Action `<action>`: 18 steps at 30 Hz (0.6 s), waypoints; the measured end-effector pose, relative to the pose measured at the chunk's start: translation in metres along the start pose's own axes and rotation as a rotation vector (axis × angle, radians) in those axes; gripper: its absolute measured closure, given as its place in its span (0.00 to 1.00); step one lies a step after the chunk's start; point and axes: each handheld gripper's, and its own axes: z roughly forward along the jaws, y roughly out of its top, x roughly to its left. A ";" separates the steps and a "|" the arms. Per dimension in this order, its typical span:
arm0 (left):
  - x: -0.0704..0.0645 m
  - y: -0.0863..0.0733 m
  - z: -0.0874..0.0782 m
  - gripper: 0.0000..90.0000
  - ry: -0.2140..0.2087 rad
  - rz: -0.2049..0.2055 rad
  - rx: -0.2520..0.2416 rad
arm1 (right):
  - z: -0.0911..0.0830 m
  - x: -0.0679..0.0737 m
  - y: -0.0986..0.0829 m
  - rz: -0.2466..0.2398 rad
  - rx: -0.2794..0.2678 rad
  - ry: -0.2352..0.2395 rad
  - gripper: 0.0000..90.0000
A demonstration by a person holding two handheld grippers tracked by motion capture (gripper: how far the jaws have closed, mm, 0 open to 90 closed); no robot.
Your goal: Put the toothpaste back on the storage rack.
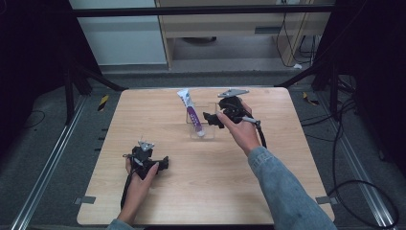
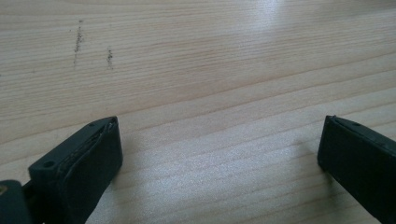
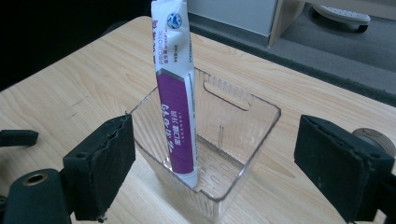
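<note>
Toothpaste tube (image 3: 175, 100), white and purple, stands cap-down in the clear plastic bin (image 3: 243, 135) near the far middle of the wooden table (image 1: 201, 182), leaning on its wall; right gripper (image 3: 215, 163) hovers just beside the bin, jaws wide apart, holding nothing; left gripper (image 2: 219, 154) sits low over bare wood, well apart, jaws spread, empty.

One tube (image 1: 192, 112), white and purple, stands in one clear bin (image 1: 209, 134) at about 12 o'clock on one wooden table (image 1: 201, 182). Two grippers: the left gripper (image 1: 163, 163) at 8 o'clock, the right gripper (image 1: 210, 119) at 1 o'clock. Two hands hold them, one each.
</note>
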 end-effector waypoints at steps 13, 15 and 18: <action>0.000 0.000 0.000 0.00 0.000 0.000 0.000 | -0.016 0.000 -0.011 0.003 -0.001 -0.031 0.13; 0.000 0.000 0.000 0.00 0.000 0.000 0.000 | -0.018 0.000 -0.014 0.007 -0.003 -0.035 0.13; 0.000 0.000 0.000 0.00 0.000 0.000 0.000 | -0.022 -0.002 -0.019 0.002 -0.005 -0.044 0.13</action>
